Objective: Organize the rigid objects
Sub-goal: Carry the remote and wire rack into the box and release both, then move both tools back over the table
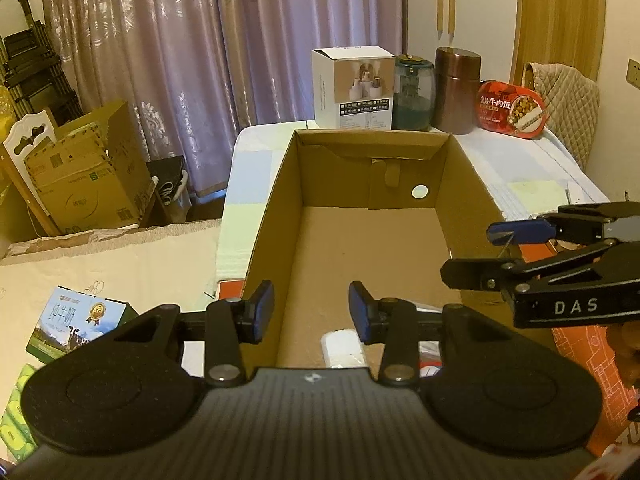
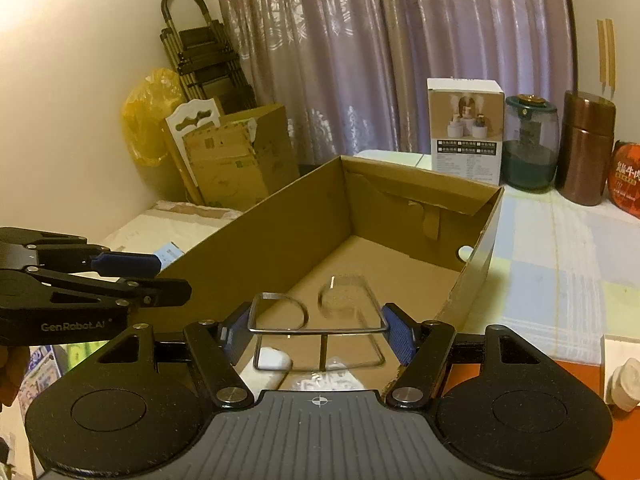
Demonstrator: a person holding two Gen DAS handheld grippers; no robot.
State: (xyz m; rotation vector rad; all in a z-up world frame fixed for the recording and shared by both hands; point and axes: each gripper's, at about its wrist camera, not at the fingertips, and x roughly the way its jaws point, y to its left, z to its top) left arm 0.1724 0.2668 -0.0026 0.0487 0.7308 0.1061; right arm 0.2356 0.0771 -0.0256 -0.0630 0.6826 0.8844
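Holding wire rack (image 2: 318, 330) | right gripper (image 2: 318, 334) | over cardboard box (image 2: 304, 216)

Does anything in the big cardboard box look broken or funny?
A little. The cardboard box has a loose, torn-looking flap hanging inside its far wall, beside a round hole. Otherwise nothing looks spilled or tipped over.

Matt cardboard box (image 2: 304, 220); shiny wire rack (image 2: 318, 330).
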